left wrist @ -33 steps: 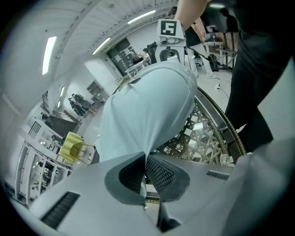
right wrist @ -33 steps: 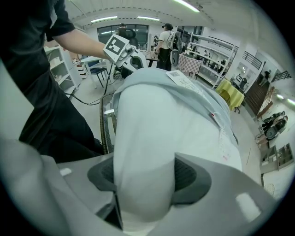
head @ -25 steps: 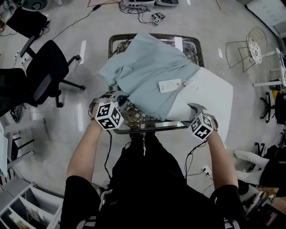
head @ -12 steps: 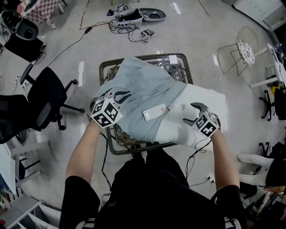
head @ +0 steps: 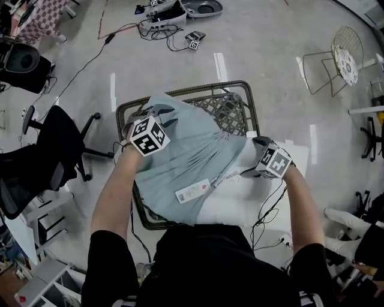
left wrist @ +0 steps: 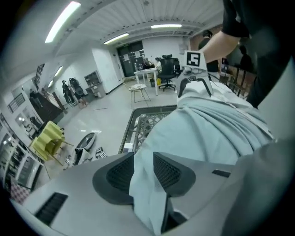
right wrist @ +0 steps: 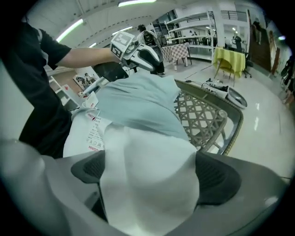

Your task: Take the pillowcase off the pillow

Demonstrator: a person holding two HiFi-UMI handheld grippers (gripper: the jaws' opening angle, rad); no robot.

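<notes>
A pale blue-grey pillowcase (head: 180, 153) still covers the far left part of a white pillow (head: 240, 195), which lies on a woven rattan stand (head: 231, 108). My left gripper (head: 157, 114) is at the pillowcase's far left end, shut on a fold of the cloth (left wrist: 216, 133). Its jaws have just been opening, and the cloth still fills the gap between its pads (left wrist: 168, 170). My right gripper (head: 252, 157) clamps the bare pillow (right wrist: 147, 184) at the right. Its jaws have just widened too, with pillow bulging between both pads. A white care label (head: 193, 191) hangs from the pillowcase.
A black office chair (head: 51, 156) stands left of the stand. A wire chair (head: 339, 57) is at the far right. Cables and small devices (head: 162, 12) lie on the floor beyond. Another person's legs (head: 348, 219) show at the right edge.
My left gripper has pulled the pillowcase away to the far left while the right one held the pillow. More white pillow shows at the near right.
</notes>
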